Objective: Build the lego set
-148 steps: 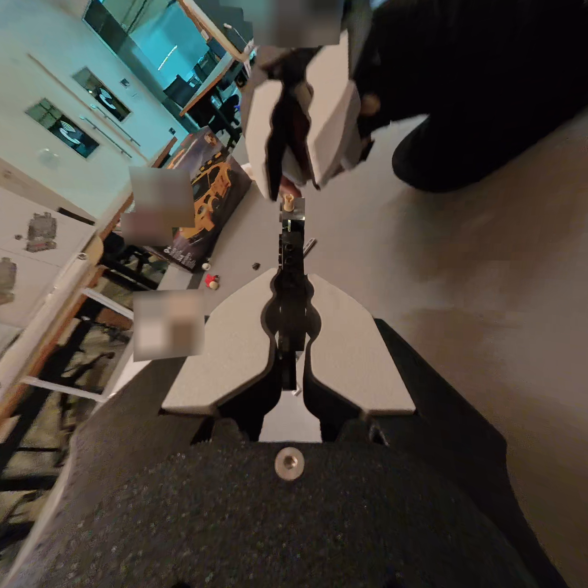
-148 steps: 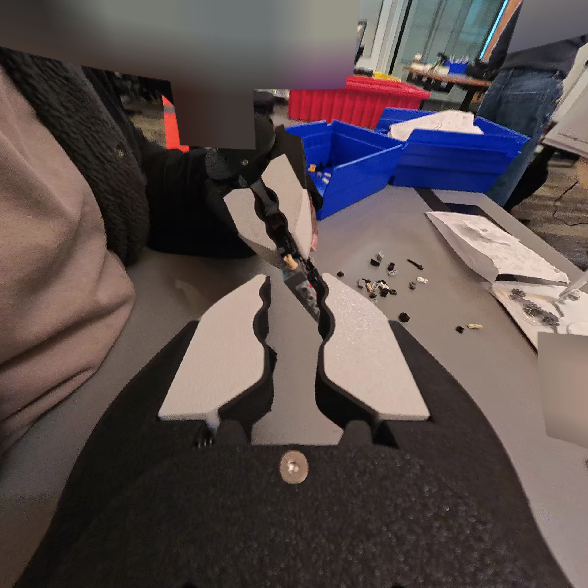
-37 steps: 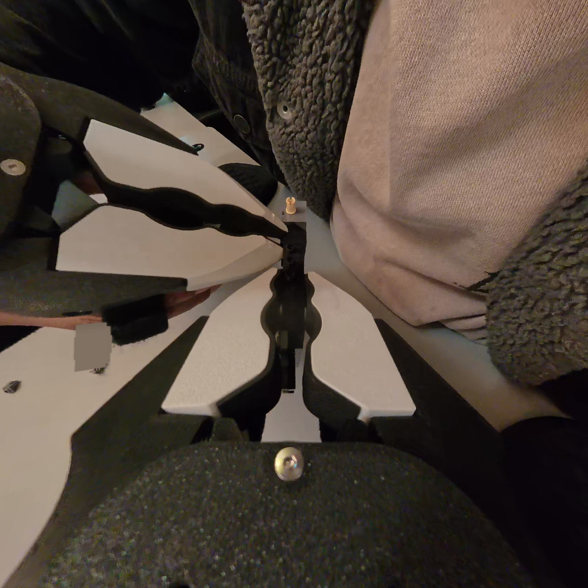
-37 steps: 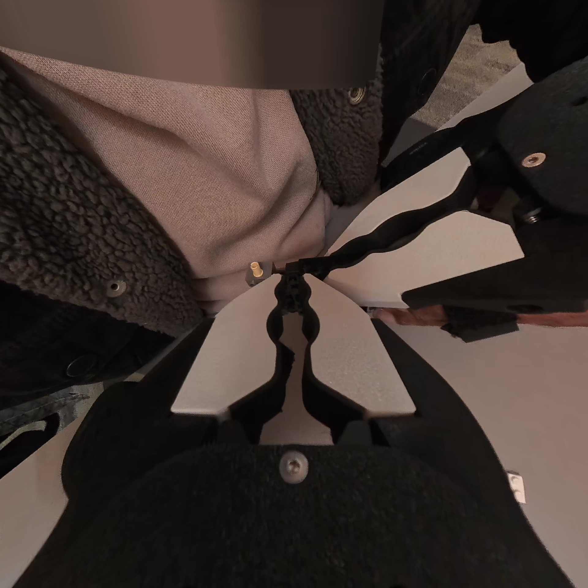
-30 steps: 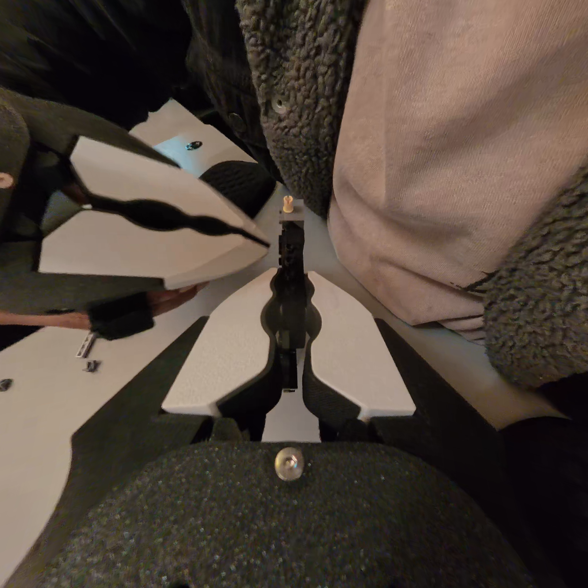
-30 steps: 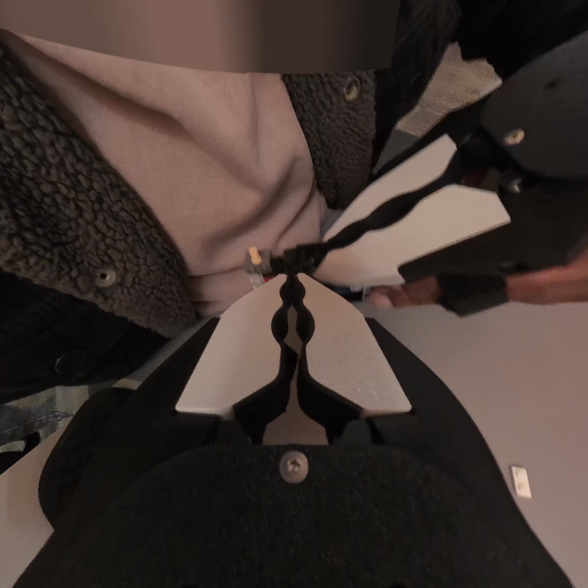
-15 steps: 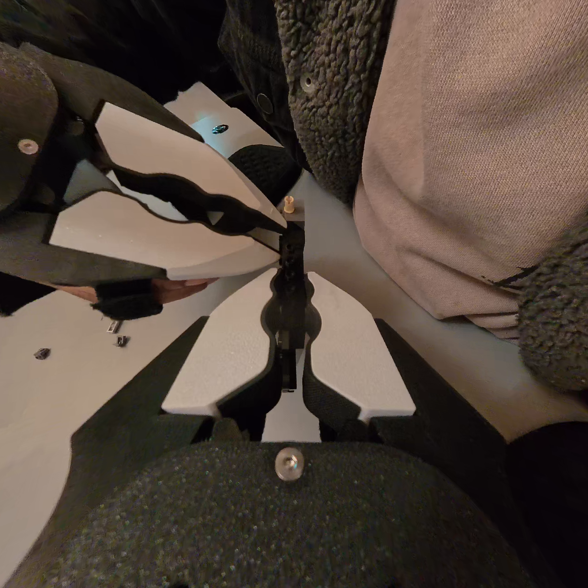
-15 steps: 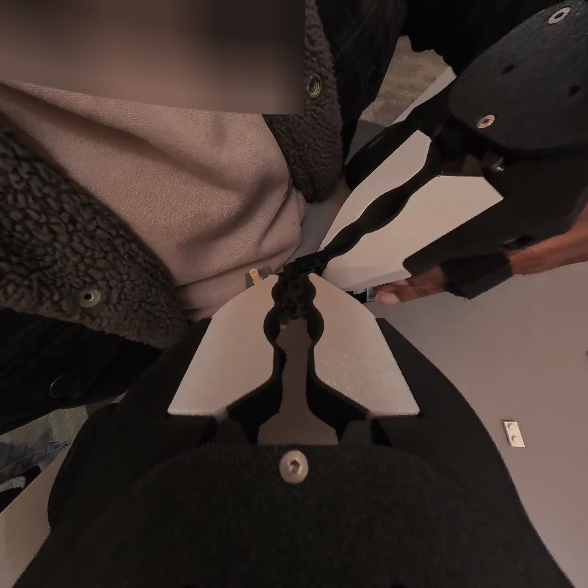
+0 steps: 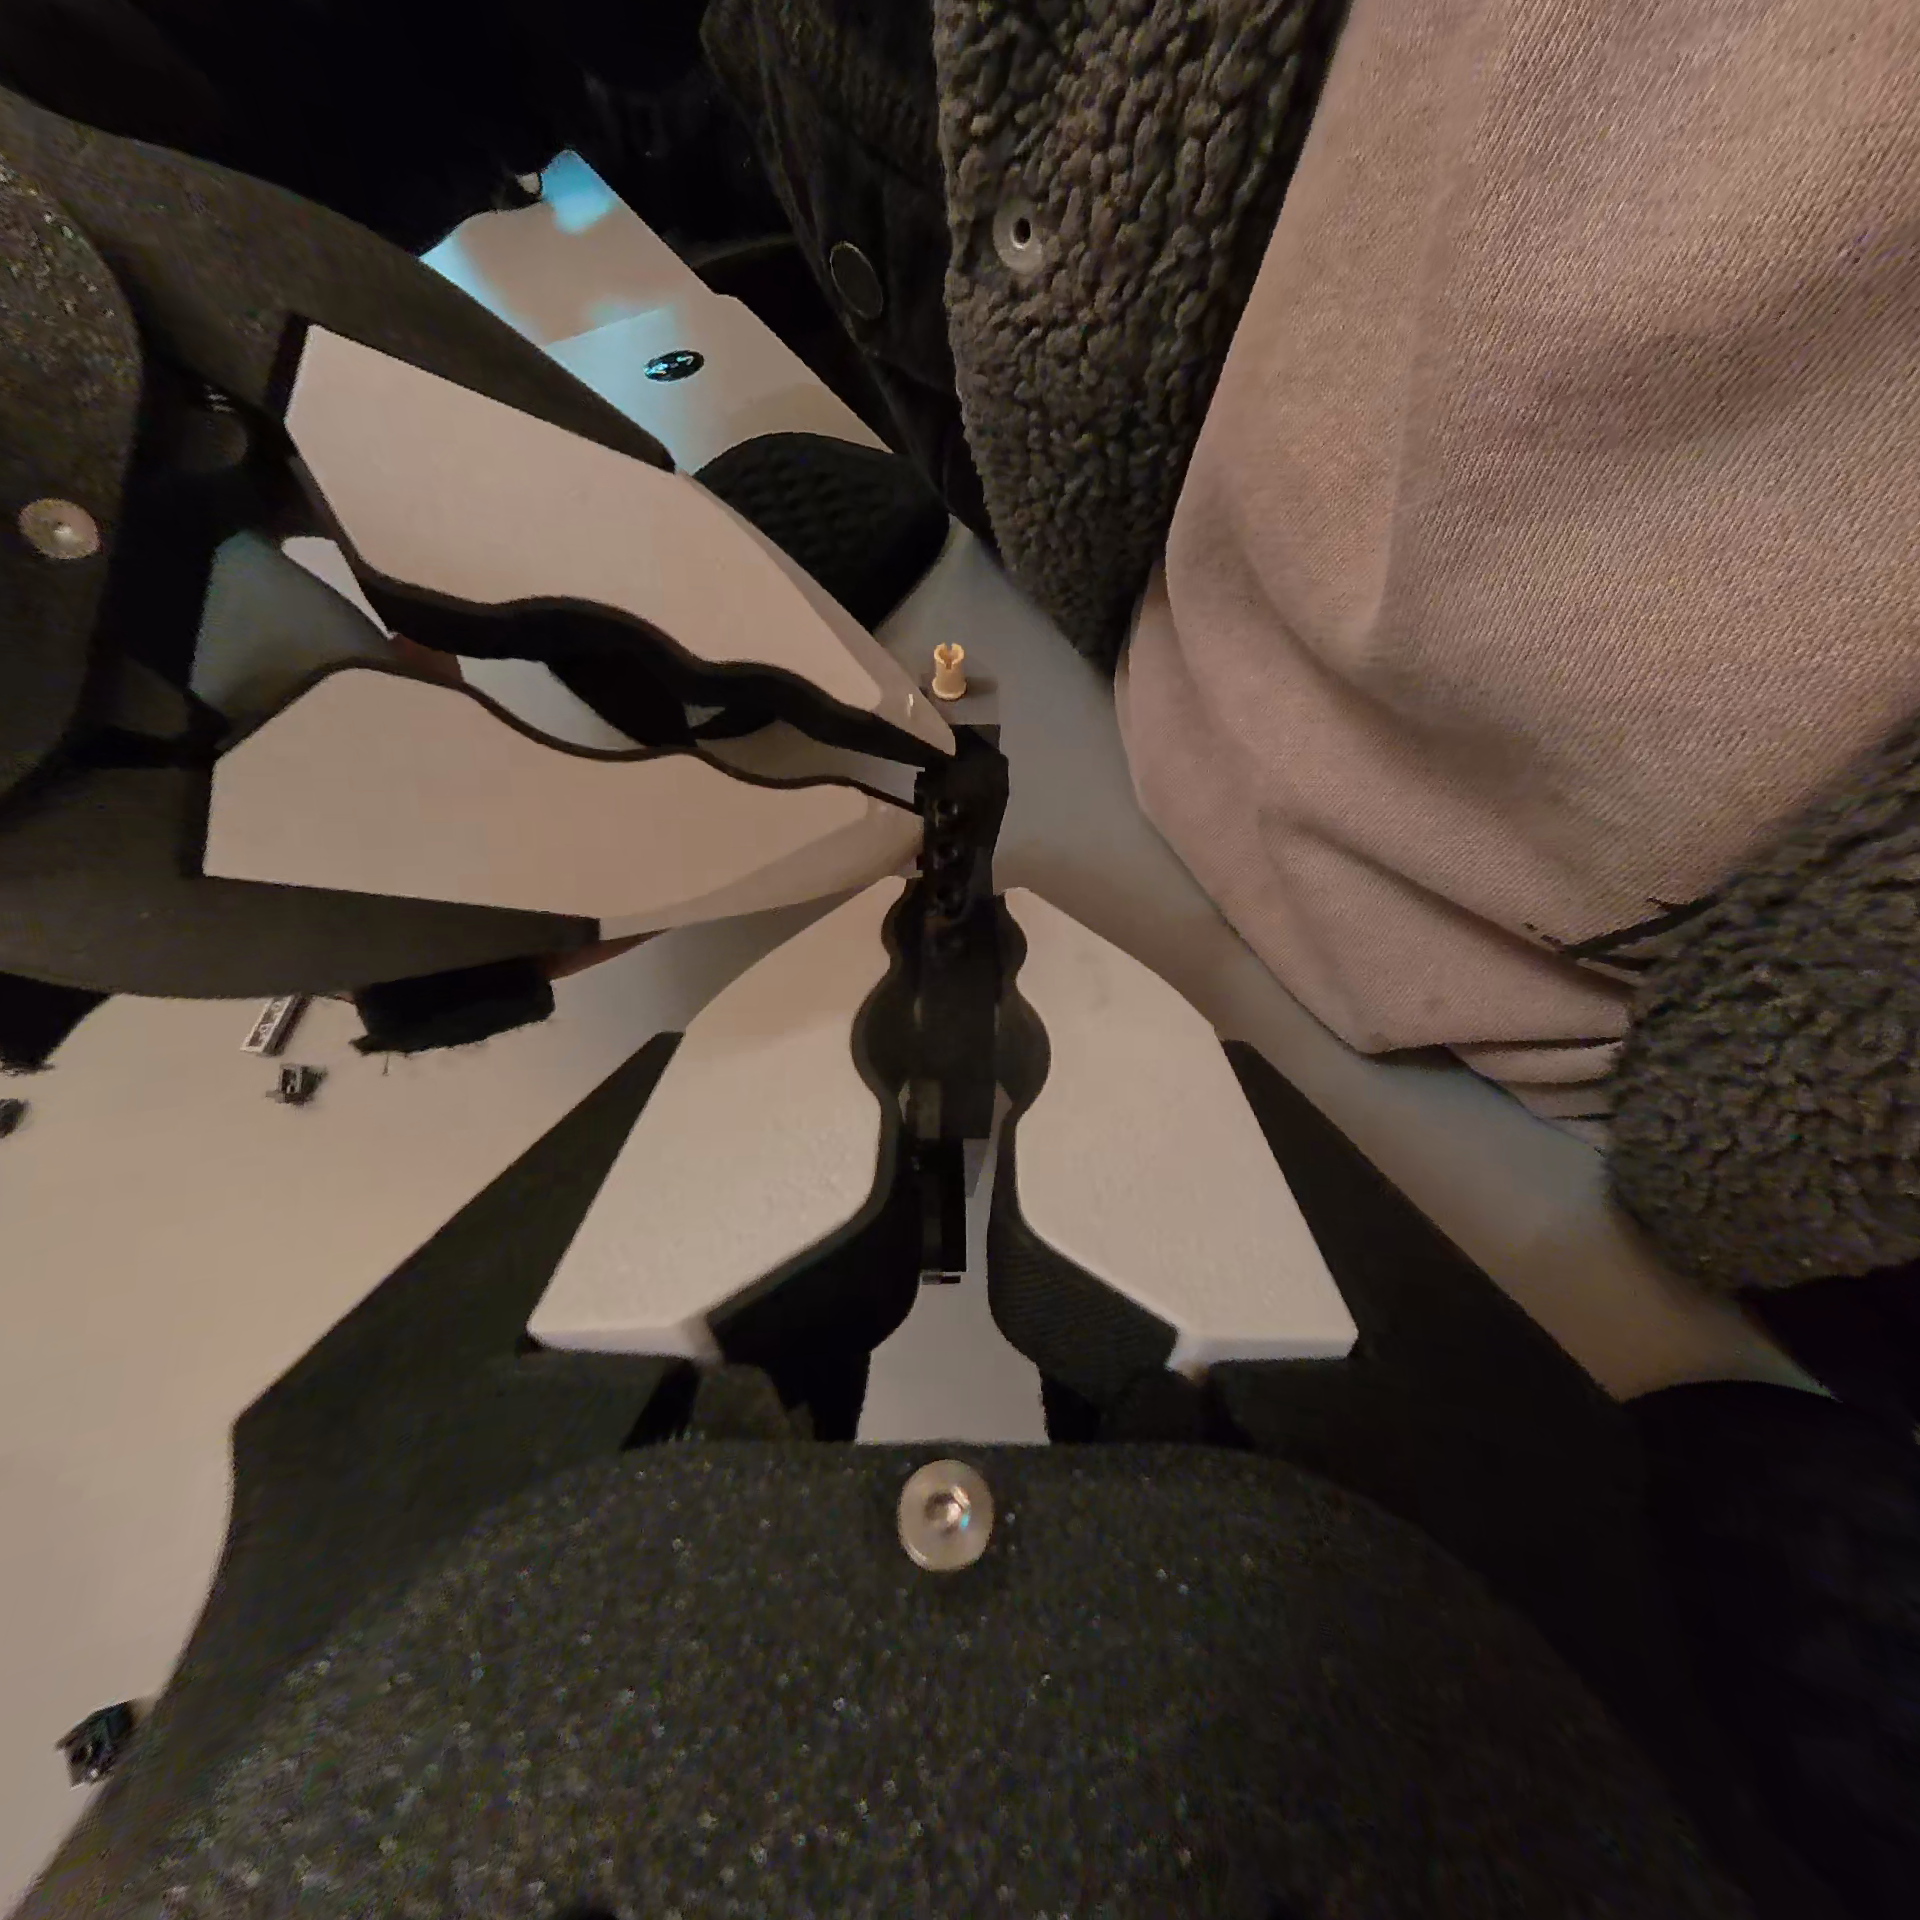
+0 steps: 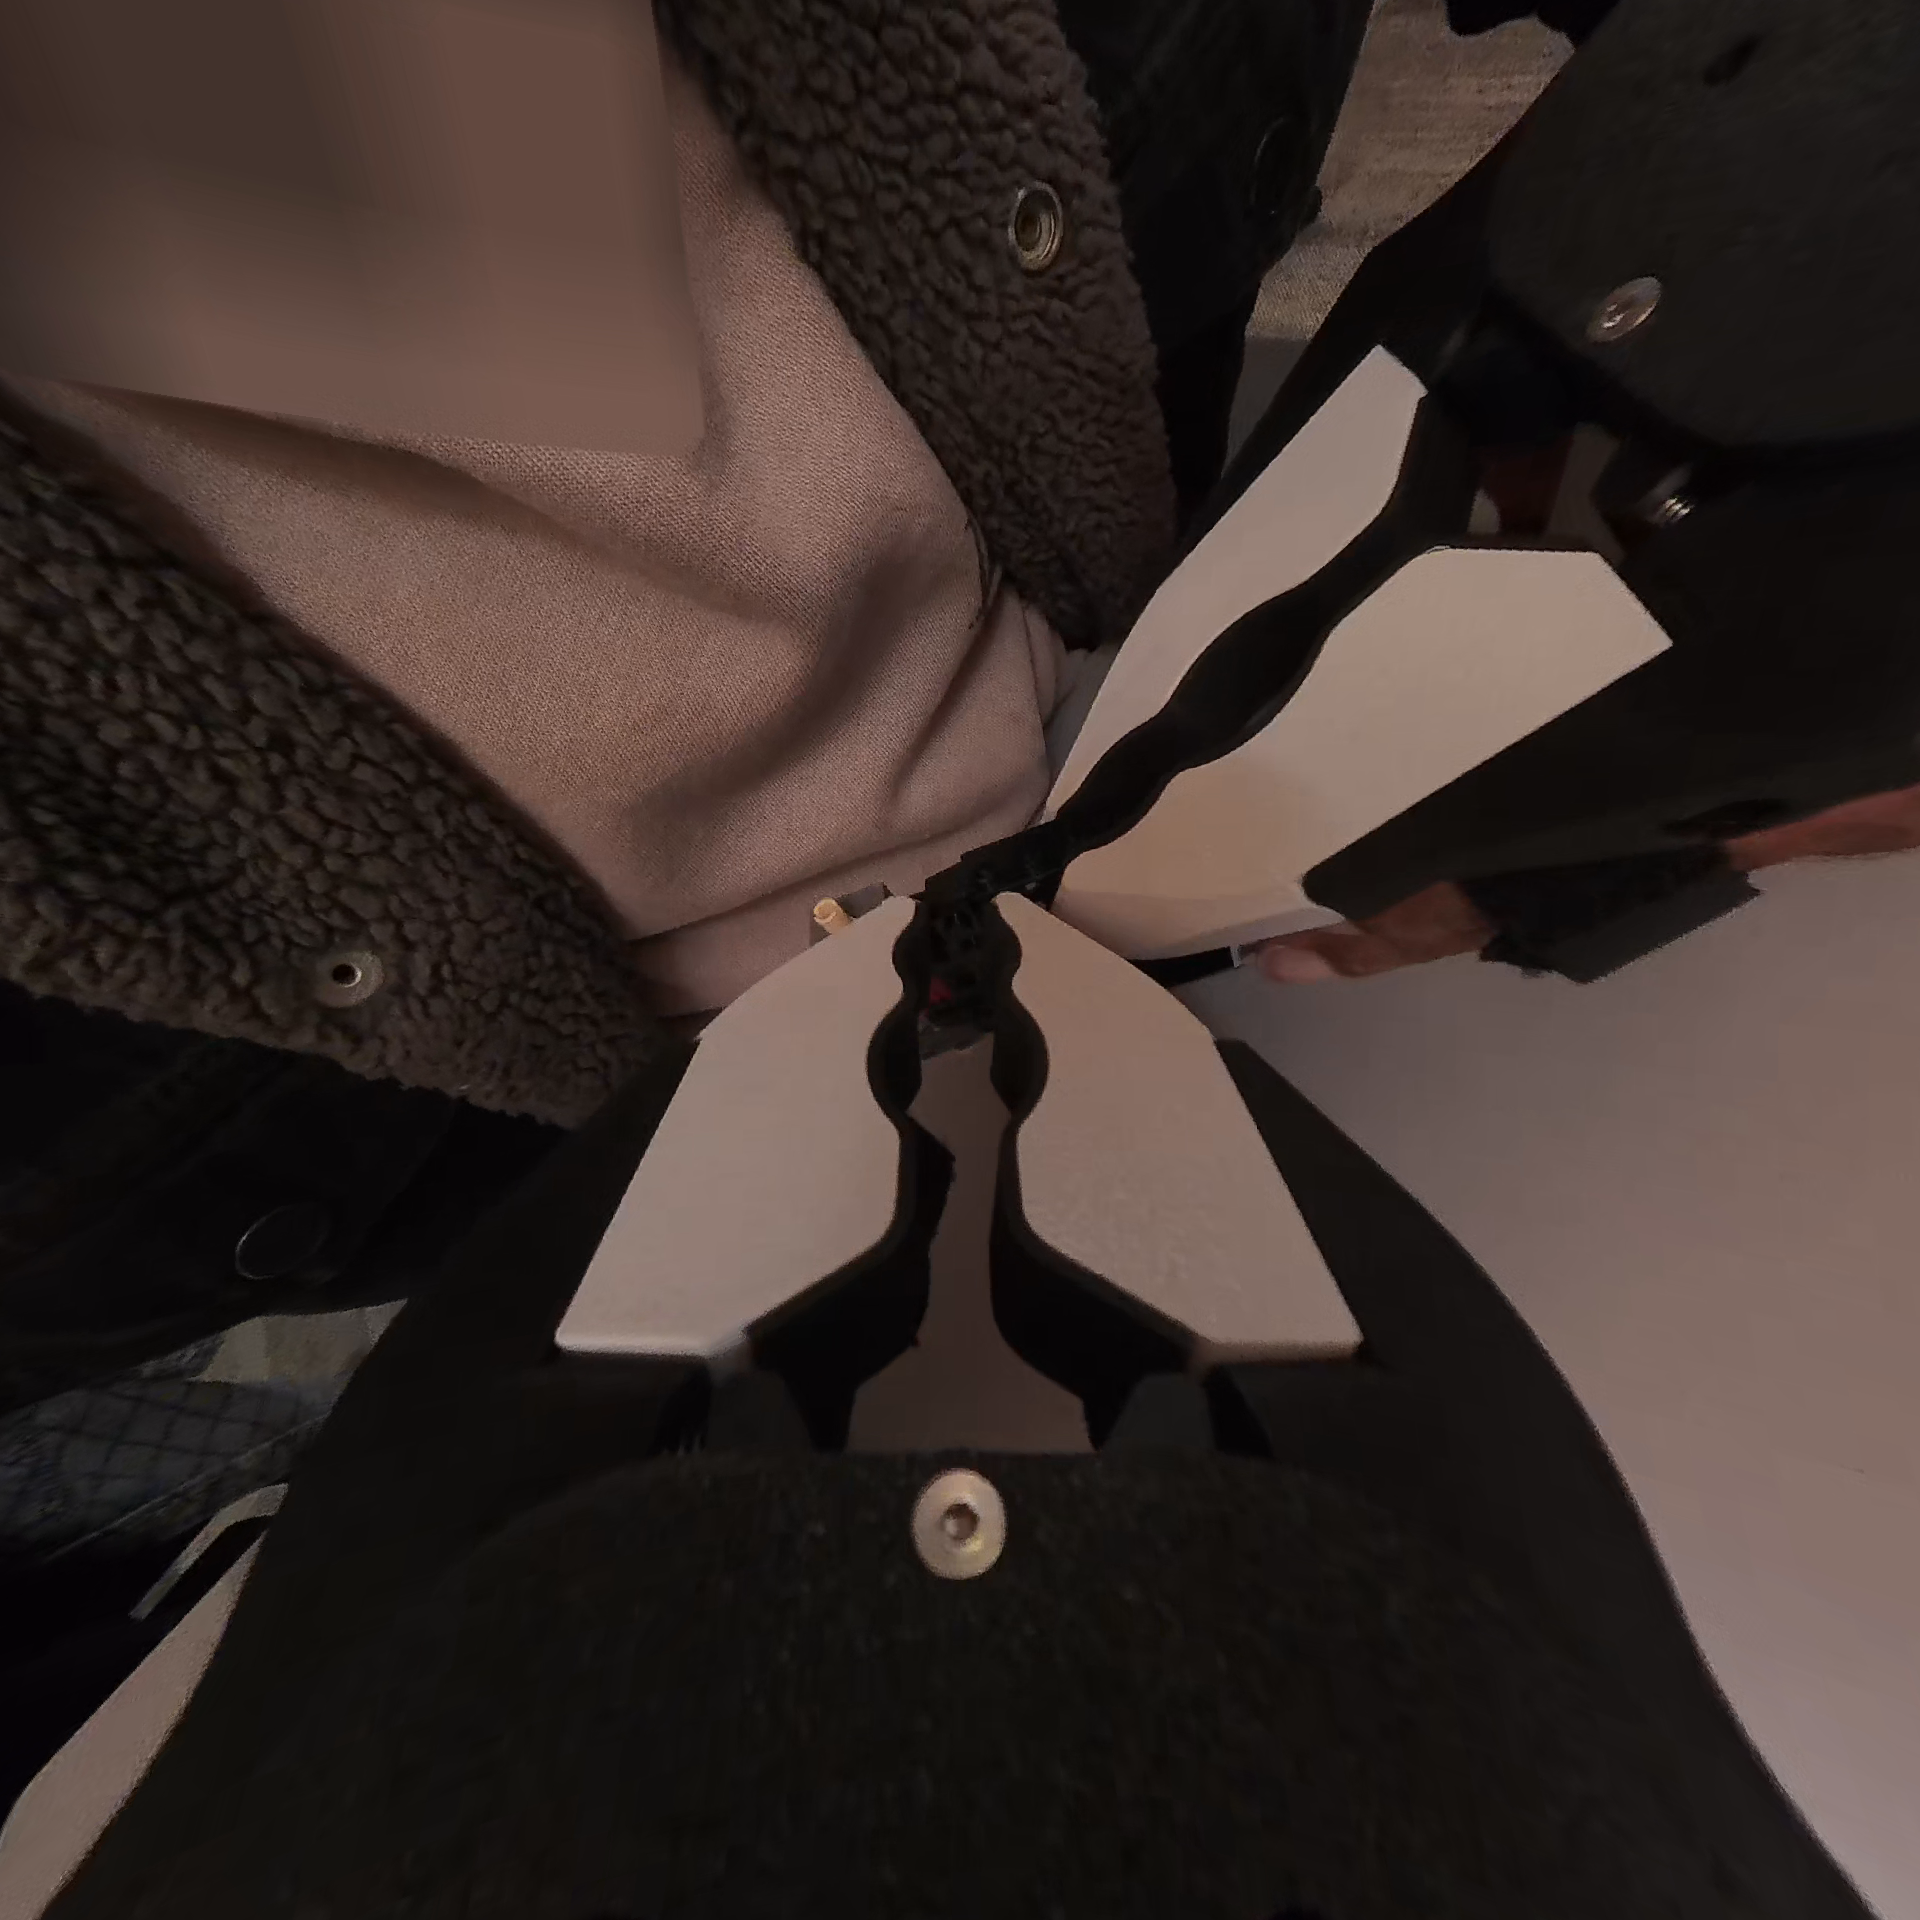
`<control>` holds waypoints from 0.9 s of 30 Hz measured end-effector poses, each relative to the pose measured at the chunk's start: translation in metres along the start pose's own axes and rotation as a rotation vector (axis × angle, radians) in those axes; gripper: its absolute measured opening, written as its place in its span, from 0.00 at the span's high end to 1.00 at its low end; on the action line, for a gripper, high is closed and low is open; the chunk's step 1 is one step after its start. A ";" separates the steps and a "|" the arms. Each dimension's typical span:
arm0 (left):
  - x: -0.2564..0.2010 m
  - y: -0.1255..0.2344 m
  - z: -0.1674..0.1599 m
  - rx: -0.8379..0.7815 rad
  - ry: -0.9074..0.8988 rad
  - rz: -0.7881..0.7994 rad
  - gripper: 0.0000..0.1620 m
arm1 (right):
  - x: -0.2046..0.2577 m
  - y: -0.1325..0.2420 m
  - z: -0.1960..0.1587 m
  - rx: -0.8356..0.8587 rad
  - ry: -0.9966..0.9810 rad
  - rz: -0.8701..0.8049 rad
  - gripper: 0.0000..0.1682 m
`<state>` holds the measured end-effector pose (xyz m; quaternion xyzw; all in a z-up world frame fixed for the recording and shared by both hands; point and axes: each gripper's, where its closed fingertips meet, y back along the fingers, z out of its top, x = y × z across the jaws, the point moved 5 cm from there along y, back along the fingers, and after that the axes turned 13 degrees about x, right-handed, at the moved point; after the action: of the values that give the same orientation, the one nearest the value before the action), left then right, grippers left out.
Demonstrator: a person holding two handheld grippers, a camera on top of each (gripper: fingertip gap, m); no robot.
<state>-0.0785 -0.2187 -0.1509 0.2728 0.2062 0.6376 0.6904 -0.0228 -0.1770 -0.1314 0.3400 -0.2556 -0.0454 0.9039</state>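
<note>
Gripping a long narrow black lego assembly (image 9: 951, 935) lengthwise between the pads of the left gripper (image 9: 954, 904), row of round holes showing along its side, grey block with a small tan peg (image 9: 945, 670) capping its far end. Meeting it from the side, right gripper (image 10: 958, 914) pinching narrow on the assembly's far part (image 10: 961, 940), held up over the pale grey tabletop (image 9: 135, 1226), close to a beige sweatshirt (image 9: 1507, 520).

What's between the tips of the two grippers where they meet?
The black lego piece. The left gripper clamps it, and the right gripper pinches its far end from the side; the left wrist view shows it best.
</note>
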 end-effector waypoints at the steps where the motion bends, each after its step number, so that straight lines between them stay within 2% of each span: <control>1: -0.001 0.000 0.000 0.000 -0.002 0.003 0.93 | 0.000 -0.001 0.000 -0.004 0.004 0.002 0.95; 14: -0.003 0.001 0.001 0.010 -0.014 0.006 0.93 | -0.002 -0.001 -0.011 -0.154 0.026 0.016 0.97; 16: -0.015 -0.002 0.006 -0.002 -0.041 -0.076 0.93 | -0.007 0.001 -0.021 -0.153 -0.002 -0.010 1.00; 20: -0.010 0.000 0.002 0.006 -0.028 -0.023 0.93 | -0.009 0.010 -0.021 -0.238 -0.030 -0.048 1.00; 23: -0.006 -0.001 0.000 0.009 -0.017 -0.011 0.93 | -0.003 0.010 -0.012 -0.224 0.004 -0.079 1.00; 27: -0.002 -0.002 -0.001 0.003 -0.009 -0.001 0.93 | -0.001 -0.006 -0.010 -0.173 -0.025 -0.013 0.94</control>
<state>-0.0781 -0.2203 -0.1533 0.2765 0.2040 0.6358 0.6911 -0.0180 -0.1755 -0.1420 0.2619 -0.2599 -0.0773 0.9262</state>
